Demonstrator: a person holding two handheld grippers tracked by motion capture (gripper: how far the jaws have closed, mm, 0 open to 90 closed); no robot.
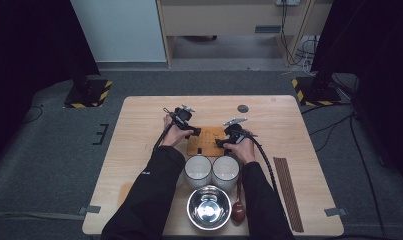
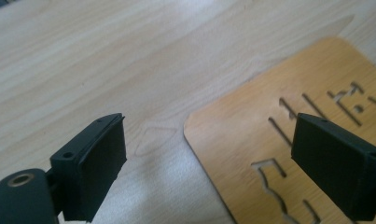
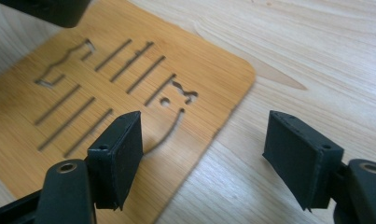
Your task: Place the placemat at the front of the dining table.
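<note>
While both grippers are held open, the left gripper [image 1: 195, 131] and right gripper [image 1: 220, 144] are poised over opposite edges of a slotted wooden mat [image 1: 206, 141] on the table [image 1: 139, 125].

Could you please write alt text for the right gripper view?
The right tongs hang open over a corner of a thin wooden mat with cut-out slots, one jaw above the mat and the other above the pale wooden table.

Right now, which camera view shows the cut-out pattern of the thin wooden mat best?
The right gripper view: the wooden mat lies close, with its slots, dots and a rounded corner sharp. The left gripper view shows one corner of it and a few slots. The high view shows it whole between both grippers, but small, its pattern unreadable.
</note>
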